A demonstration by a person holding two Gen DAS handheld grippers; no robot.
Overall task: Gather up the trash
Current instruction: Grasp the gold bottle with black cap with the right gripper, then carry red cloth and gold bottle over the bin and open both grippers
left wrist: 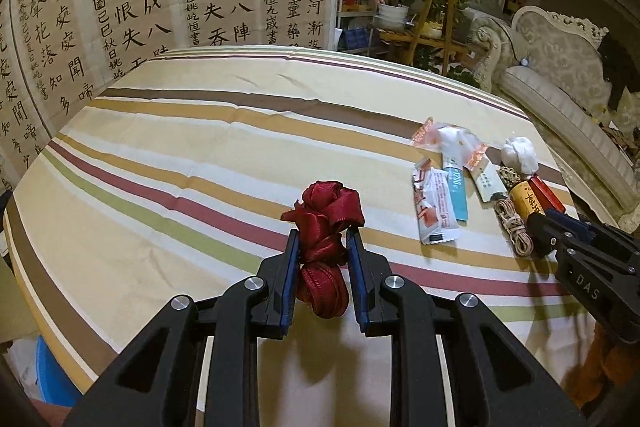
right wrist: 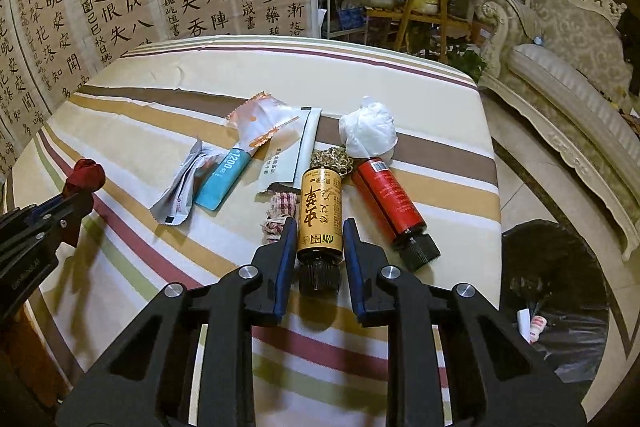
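Now left fingers (left wrist: 322, 239) clamp red ribbon (left wrist: 325, 227); right fingers (right wrist: 319, 233) grip yellow bottle (right wrist: 320, 211).

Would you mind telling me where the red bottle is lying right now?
In the right wrist view, the red bottle lies on the striped tablecloth, just right of the yellow bottle, its base touching the white wad.

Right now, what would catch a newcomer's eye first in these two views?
The left gripper, shut on a bunched dark red ribbon above the striped tablecloth. Next, the right gripper straddles a yellow bottle lying beside a red bottle, with wrappers behind and a black-lined bin on the floor to the right.
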